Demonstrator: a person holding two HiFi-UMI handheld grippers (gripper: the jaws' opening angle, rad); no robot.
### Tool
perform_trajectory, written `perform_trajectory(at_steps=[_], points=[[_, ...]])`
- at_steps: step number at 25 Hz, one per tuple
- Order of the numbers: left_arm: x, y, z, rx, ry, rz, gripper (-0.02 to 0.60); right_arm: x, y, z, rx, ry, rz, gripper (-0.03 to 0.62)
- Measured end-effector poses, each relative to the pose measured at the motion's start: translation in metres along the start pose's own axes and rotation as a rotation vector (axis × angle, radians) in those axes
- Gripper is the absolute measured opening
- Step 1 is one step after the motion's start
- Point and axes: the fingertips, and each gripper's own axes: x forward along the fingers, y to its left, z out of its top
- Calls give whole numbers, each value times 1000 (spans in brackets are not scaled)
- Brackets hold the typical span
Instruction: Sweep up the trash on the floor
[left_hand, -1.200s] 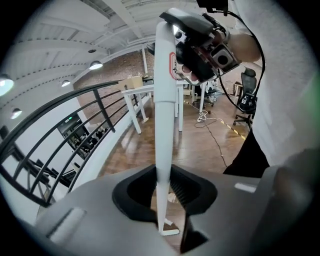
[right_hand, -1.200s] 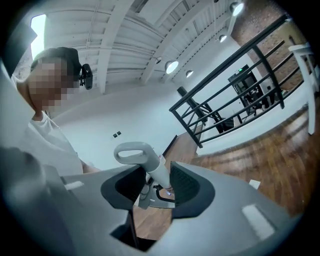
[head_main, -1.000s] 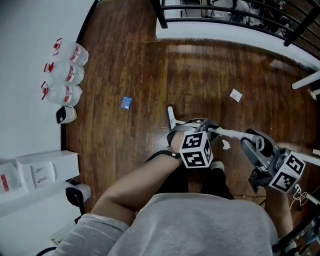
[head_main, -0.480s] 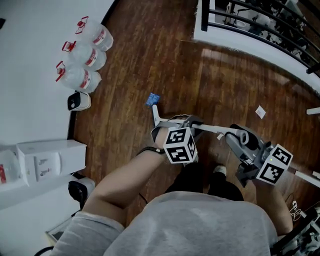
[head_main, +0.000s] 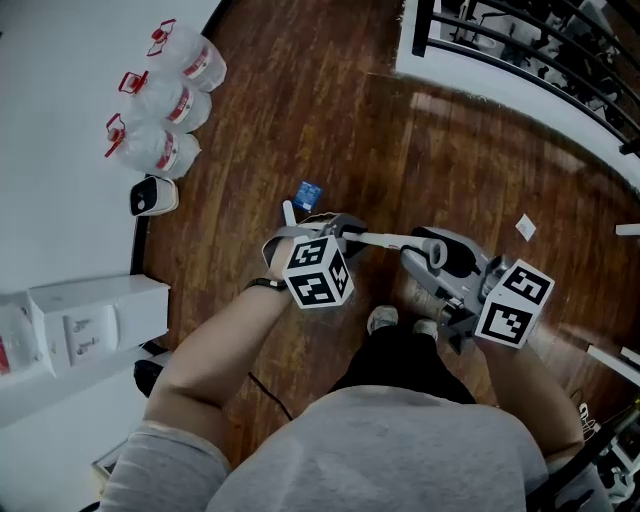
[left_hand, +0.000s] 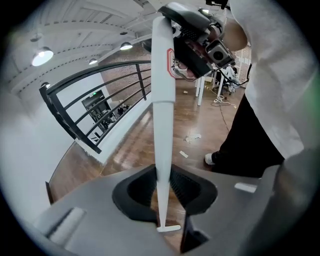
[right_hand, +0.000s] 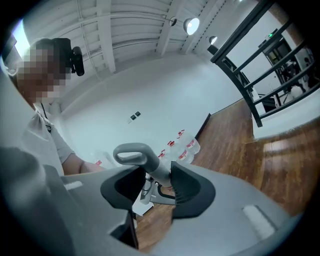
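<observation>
My left gripper (left_hand: 162, 187) has its fingers (left_hand: 191, 187) clamped on a smooth, tapering white handle (left_hand: 163, 100). My right gripper (right_hand: 155, 182) is clamped on the handle's grey looped grip (right_hand: 132, 154). On the glossy dark plank floor (head_main: 450, 150), a small blue wrapper (head_main: 308, 193) lies just beyond my left fingers at twelve o'clock. A white scrap (head_main: 525, 227), perhaps paper, sits well off at two o'clock. Three clear jugs (head_main: 165, 100) line the wall at ten o'clock.
</observation>
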Motion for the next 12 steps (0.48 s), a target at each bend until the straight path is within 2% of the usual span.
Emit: perform_trajectory(at_steps=[6,12], points=[[21,13,-13,14,24,-42,80,7,-27,-8,37,-20,-47,156],[54,16,1,70,24,-104,78,-10,-54,-11,51,-43,-111,156]])
